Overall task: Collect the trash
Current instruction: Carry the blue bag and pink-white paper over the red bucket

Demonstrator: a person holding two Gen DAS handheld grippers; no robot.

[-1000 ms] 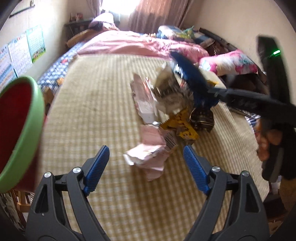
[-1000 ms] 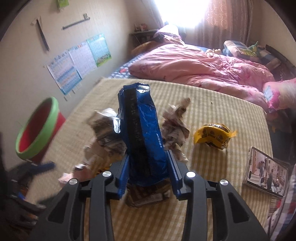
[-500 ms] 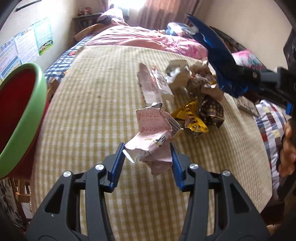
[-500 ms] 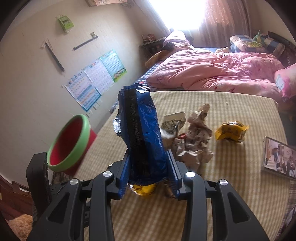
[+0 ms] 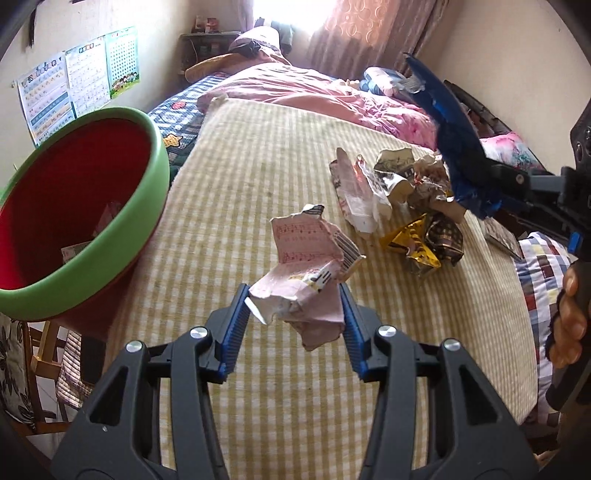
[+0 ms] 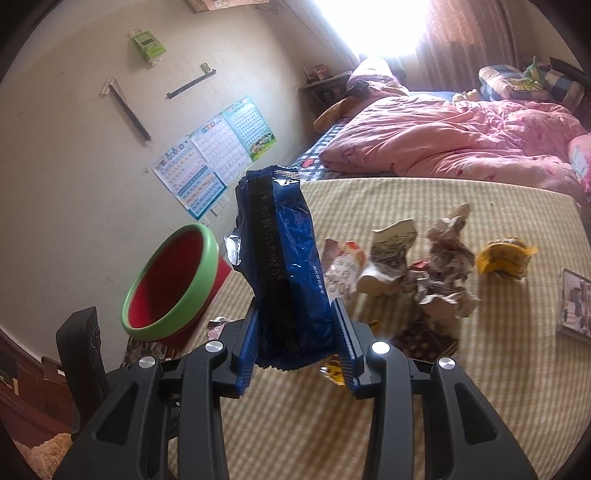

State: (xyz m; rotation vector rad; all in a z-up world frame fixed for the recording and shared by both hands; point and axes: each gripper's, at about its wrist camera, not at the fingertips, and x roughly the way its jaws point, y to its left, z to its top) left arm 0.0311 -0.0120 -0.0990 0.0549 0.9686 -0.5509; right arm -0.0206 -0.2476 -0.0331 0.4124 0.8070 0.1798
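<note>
Left wrist view: the left gripper (image 5: 293,317) clamps pink paper (image 5: 308,273) above the mat (image 5: 258,166), with the bin (image 5: 79,206) close at left. Right gripper (image 6: 295,341) pinches a blue wrapper (image 6: 284,266). Both loads look in transit; next, carry over the rim and release.

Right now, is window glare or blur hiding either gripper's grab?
Left wrist view: pink paper in the left gripper is sharp; window glare stays far off. Right wrist view: window blown out, but blue wrapper in the right gripper is clear; edges bend.
</note>
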